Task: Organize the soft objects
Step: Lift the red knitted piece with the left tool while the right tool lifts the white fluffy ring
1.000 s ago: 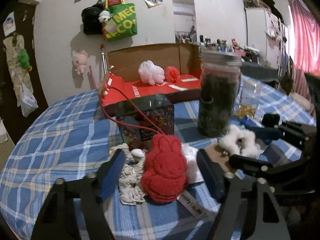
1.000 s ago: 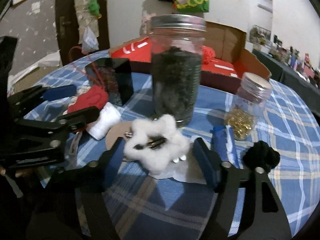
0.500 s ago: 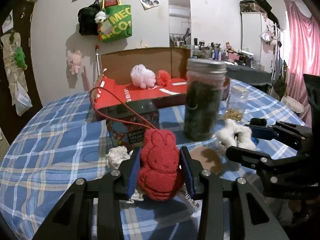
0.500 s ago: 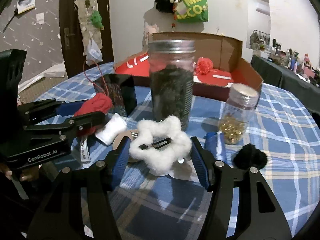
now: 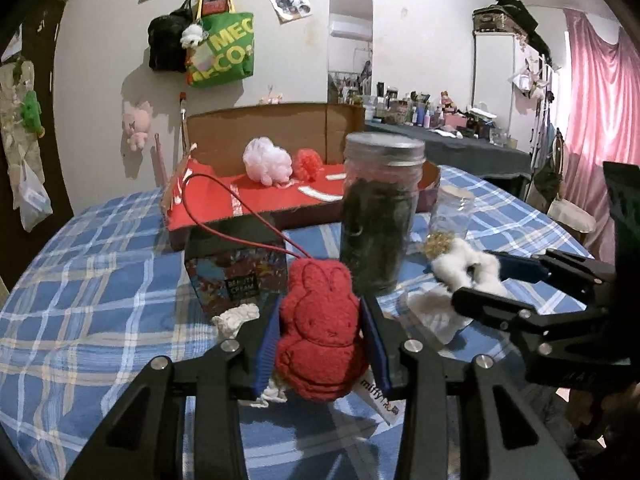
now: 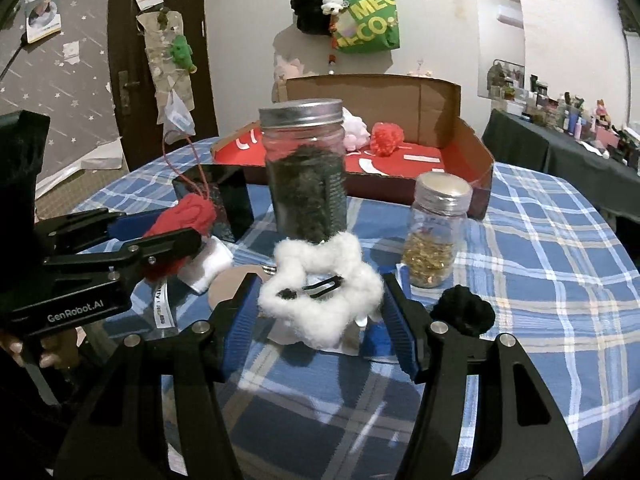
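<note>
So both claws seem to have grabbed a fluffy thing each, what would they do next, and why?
Probably carry both toward the open cardboard box. The left gripper is shut on the red bunny and the right gripper pinches the white fluffy hair clip, both apparently lifted, and the box already holds a pink pom-pom and a red pom-pom.

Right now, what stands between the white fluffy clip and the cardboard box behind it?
In the right wrist view, the tall dark-filled jar stands between the white fluffy clip and the cardboard box.
</note>
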The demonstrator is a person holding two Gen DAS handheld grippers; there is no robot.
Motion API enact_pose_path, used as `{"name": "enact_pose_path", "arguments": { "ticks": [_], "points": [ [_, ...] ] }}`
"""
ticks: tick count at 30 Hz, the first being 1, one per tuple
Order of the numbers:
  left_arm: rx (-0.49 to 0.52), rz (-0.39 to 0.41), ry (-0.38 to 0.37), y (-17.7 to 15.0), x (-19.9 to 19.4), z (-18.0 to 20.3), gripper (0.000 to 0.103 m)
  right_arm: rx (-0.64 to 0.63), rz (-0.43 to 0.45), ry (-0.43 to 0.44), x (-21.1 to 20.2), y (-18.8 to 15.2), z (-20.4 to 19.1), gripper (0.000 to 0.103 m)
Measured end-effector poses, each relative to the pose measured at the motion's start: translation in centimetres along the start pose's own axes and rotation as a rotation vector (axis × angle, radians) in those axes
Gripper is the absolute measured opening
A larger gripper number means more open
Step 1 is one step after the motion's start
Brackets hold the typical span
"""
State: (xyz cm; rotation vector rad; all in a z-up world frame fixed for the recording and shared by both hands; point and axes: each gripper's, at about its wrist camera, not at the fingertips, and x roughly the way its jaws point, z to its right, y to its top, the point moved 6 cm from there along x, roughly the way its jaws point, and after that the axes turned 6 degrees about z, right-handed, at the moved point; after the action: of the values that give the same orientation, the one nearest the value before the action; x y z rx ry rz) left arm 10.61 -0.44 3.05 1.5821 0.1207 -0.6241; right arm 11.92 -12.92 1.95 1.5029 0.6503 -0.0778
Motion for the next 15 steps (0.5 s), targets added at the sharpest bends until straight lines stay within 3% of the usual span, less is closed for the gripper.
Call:
{"name": "enact_pose_path", "arguments": {
  "ticks": [4, 9, 15],
  "points": [
    [-0.033, -0.043, -0.03, -1.4, 0.7, 0.1, 0.043, 0.017, -0.015, 0.005, 0.3, -0.6, 0.2, 0.058],
    [0.014, -0.013, -0.022, -1.8, 0.6, 1.2, 0.057, 0.037, -0.052, 0.002, 0.9, -1.6, 0.7, 0.059],
    [0.031, 0.008, -0.01, -1.8, 0.6, 1.8, 0.057, 0.019, -0.051, -0.015, 1.0, -1.9, 0.9, 0.059]
  ]
}}
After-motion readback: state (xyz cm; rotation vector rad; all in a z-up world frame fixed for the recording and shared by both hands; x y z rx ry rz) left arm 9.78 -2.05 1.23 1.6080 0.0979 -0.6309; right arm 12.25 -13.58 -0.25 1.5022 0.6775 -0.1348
